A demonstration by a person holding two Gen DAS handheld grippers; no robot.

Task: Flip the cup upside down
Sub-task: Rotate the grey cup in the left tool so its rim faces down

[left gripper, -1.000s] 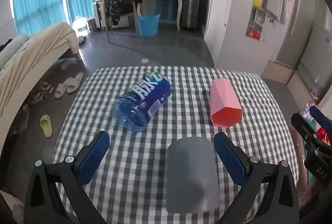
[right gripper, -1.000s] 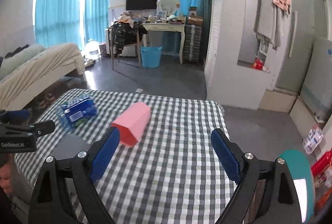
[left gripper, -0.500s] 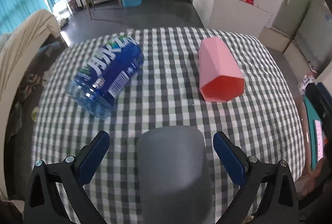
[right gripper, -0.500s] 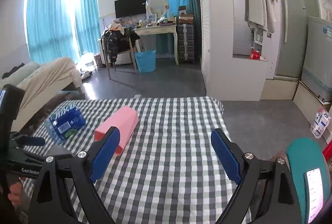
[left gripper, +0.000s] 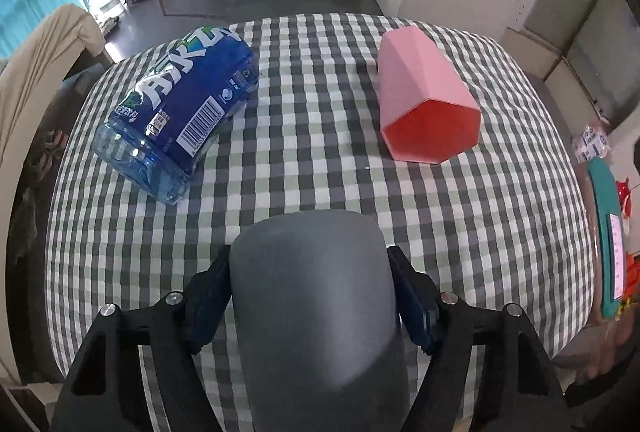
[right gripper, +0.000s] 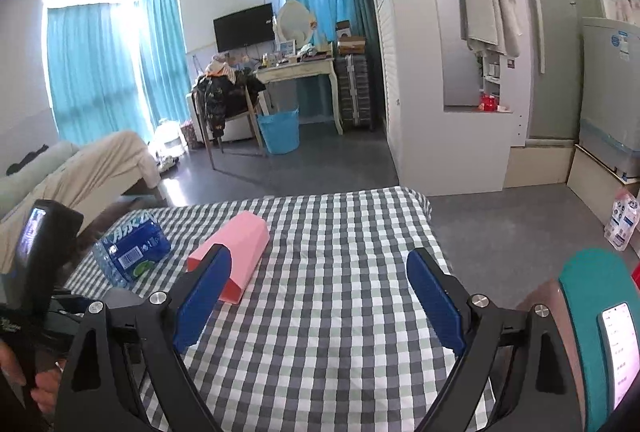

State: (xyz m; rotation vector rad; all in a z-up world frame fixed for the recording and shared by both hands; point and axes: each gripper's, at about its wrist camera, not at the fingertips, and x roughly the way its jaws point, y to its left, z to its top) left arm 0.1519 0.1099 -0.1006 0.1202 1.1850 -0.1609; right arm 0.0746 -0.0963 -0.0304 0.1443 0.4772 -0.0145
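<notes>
**Left tongs clamped on grey cup, right tongs apart**

Nearest the left wrist cam, the left tongs (left gripper: 312, 308) were clamped on the grey cup (left gripper: 316, 296), w/ one blue pad pressed on each side of it. Cup lay on its side on the checked surface (left gripper: 320, 167), at the near edge; its rounded end pointed away from the cam. Its rim wasn't visible, so which end faced the cam couldn't be told.

Right tongs (right gripper: 320, 292) were apart, nothing between the pads, held over the near part of the surface, right of the cup.

Farther out, mid-surface, a pink faceted cup (left gripper: 424, 99) lay on its side, open mouth twd the left cam, well apart from the grey one. Left of it, a blue water bottle (left gripper: 180, 103) lay on its side too, base twd the cam, barcode label up.

Beyond the surface: grey floor, a blue bucket (right gripper: 279, 131) by a white desk (right gripper: 298, 67), and teal curtains (right gripper: 96, 63) at the back.
</notes>
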